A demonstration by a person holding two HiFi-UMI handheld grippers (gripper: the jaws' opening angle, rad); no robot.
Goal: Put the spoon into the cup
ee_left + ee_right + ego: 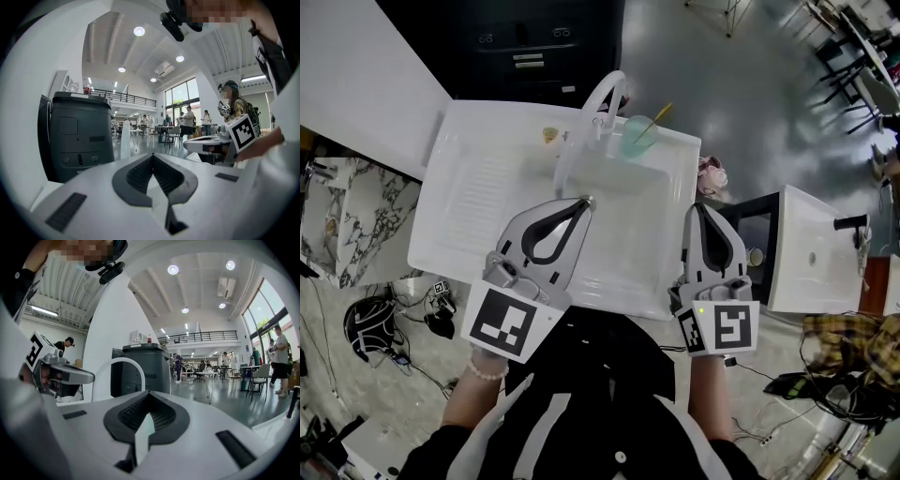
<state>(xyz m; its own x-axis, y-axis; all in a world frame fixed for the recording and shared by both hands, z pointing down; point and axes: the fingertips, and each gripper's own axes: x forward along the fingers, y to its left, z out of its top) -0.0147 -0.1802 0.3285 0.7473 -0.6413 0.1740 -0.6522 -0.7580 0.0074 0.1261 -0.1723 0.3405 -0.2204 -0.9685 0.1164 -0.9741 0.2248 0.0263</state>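
Workshop hall w/ glossy grey floor (750,103). White sink (469,141) sits mid-view: ribbed drainboard (483,197) on its left side, basin (628,220) to the right, arched white faucet (605,98) at the back edge. Dark cabinet (534,47) stands behind it.

Green cup (637,133) is upright on the sink's back right corner, just right of the faucet. Yellow spoon (659,114) is already in the cup, handle leaning up & right over the rim. Small yellowish bit (550,135) lies on the back ledge left of the faucet; can't tell what it is.

Left gripper (586,201) hangs over the basin's left part, jaws pressed together, nothing btwn them. Right gripper (697,208) is at the sink's right edge, jaws also clamped together, empty. Both are well apart from the cup.

Second white sink (816,253) stands off to the right. People (188,119) & tables (206,376) show far back in the gripper views.
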